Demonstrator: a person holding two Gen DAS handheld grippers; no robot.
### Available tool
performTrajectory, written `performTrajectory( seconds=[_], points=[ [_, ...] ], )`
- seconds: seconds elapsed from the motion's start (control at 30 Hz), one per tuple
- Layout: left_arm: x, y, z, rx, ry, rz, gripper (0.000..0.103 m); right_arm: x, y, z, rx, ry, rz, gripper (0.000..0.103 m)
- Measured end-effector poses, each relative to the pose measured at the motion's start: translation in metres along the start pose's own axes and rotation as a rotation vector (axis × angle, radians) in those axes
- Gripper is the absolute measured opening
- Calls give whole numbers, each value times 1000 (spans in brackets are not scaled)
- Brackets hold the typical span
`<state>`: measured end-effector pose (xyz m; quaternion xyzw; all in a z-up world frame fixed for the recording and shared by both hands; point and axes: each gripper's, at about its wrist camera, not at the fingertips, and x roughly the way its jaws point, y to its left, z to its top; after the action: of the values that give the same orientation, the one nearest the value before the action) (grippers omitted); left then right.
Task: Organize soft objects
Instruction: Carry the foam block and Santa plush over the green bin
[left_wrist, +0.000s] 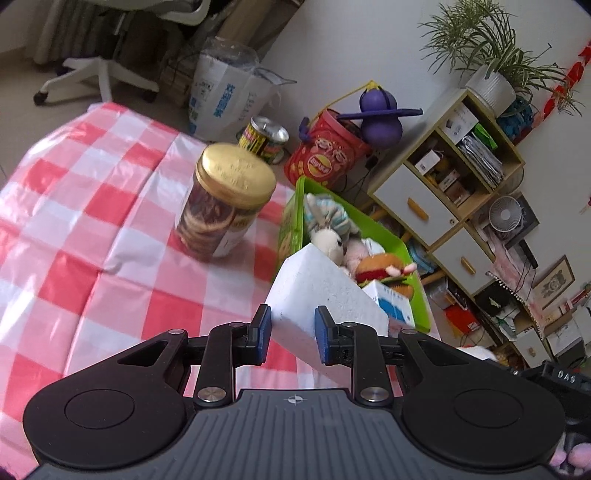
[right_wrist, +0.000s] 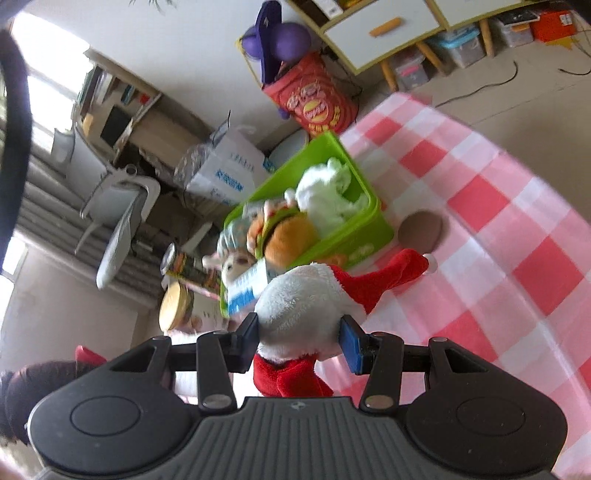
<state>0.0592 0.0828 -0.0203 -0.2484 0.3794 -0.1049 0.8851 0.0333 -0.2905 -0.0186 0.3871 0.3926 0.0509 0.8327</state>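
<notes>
Right gripper (right_wrist: 298, 338) had its jaws clamped on a Santa-hat plush (right_wrist: 303, 314), just short of the green bin (right_wrist: 354, 236). Left gripper (left_wrist: 291, 334): jaws part-open around a white foam block (left_wrist: 317, 291), contact unclear. Likely step: drop the plush in. Bin crowded by burger plush (right_wrist: 284, 236) and blue-white box (right_wrist: 247, 288). Cookie jar (left_wrist: 225, 206) stood beyond on the counter (left_wrist: 92, 221).

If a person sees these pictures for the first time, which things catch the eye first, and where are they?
First comes the white and red plush toy clamped in the right gripper, and the white foam block between the fingers of the left gripper. Behind them, the green bin full of plush toys stands on the red checked tablecloth, with a gold-lidded jar beside it.
</notes>
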Motion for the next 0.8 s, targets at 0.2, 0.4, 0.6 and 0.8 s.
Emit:
performTrajectory(
  seconds=[0.2,0.4,0.6,0.8],
  points=[
    [2,-25,28,65,-41,14,24,0,4,28,49,-63,-22,29],
    [23,-66,57,201,-75,60,24,18,8,55,64,-122,-35,29],
    [65,-108,66,360,-78,120,24,42,15,74,-2,-170,-61,29],
    [110,-119,56,476,-23,229,24,69,21,79,-108,-198,-132,29]
  ],
)
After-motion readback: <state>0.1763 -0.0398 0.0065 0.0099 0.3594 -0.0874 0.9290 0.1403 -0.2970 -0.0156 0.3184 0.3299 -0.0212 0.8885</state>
